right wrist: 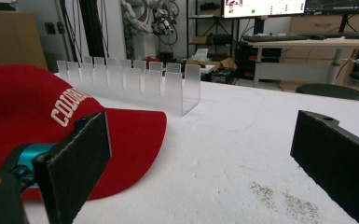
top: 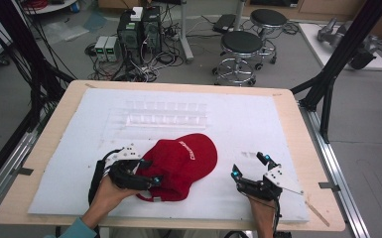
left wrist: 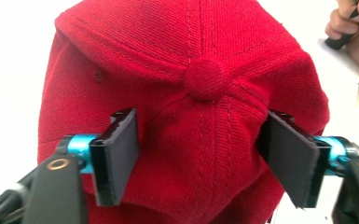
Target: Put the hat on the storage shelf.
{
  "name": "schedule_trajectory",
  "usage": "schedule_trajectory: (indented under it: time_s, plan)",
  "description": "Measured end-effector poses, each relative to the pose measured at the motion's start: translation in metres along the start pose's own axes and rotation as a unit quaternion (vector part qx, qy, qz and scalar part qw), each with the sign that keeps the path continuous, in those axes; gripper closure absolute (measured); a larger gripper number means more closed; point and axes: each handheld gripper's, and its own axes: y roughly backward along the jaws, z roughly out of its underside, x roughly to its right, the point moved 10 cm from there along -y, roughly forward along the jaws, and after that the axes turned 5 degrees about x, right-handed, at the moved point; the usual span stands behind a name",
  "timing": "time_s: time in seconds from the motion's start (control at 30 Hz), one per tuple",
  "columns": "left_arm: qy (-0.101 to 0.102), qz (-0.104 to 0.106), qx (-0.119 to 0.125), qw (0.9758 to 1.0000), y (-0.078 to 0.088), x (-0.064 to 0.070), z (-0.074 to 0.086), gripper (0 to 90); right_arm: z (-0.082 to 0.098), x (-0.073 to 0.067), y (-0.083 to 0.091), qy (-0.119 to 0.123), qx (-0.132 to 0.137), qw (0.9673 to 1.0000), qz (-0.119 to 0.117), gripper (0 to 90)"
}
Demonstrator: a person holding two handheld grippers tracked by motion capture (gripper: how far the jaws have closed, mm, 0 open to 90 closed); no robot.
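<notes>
Cap (top: 182, 162), red, lies in the lower middle of the high view on the white board (top: 258, 124), with its brim pointing to the upper right and white letters on the front. The left gripper (top: 151, 184) sits at the lower left edge of the cap, held by the left hand (top: 108, 194) that enters from the bottom of the frame.

In the left gripper view the crown of the cap (left wrist: 200, 116) takes the centre of the frame, with the round button (left wrist: 204, 78) a little above the middle. The two black jaws stand on both sides of the rear part of the crown, one at lower left and one at lower right. The pads lie against the fabric on each side, but I cannot tell if they already press it; the cloth between them shows no clear pinch.

The right gripper (top: 250, 166) is in the lower right of the high view, on the board and well apart from the cap. Its jaws are spread wide with nothing between them. In the right gripper view the brim (right wrist: 121, 149) is at the left, just beside the left jaw, and a clear rack (right wrist: 135, 84) with slots stands behind it in the upper left. In the high view this rack (top: 166, 114) is above the cap, near the middle of the board.
</notes>
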Motion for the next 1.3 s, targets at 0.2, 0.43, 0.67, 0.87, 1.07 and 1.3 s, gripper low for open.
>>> schedule_trajectory:
  time_s: [0.2,0.43,0.67,0.87,1.07,1.3]
  plan:
    - [0.012,-0.002,0.005,0.9999,-0.002,-0.001,-0.001,63.8,0.000,0.000,0.000,-0.001,0.001,1.0000,0.000,3.8]
    - [0.020,-0.007,0.003,0.9998,0.000,-0.003,-0.001,80.8,0.000,0.000,0.001,-0.004,0.000,1.0000,-0.001,3.8]
    - [0.011,-0.007,0.015,0.9998,0.003,-0.002,-0.006,83.6,0.000,-0.001,0.000,0.000,-0.001,1.0000,-0.002,3.8]
    - [-0.017,-0.004,0.017,0.9997,0.008,0.000,-0.019,84.3,0.000,-0.001,0.000,-0.001,-0.003,1.0000,-0.001,3.8]
    - [-0.040,0.004,0.019,0.9990,0.015,-0.001,-0.035,85.0,0.000,-0.001,0.000,0.002,-0.003,1.0000,0.000,3.6]
    - [-0.067,0.018,0.010,0.9975,0.025,-0.004,-0.054,85.0,0.001,-0.003,-0.001,0.007,-0.005,0.9999,-0.007,3.6]
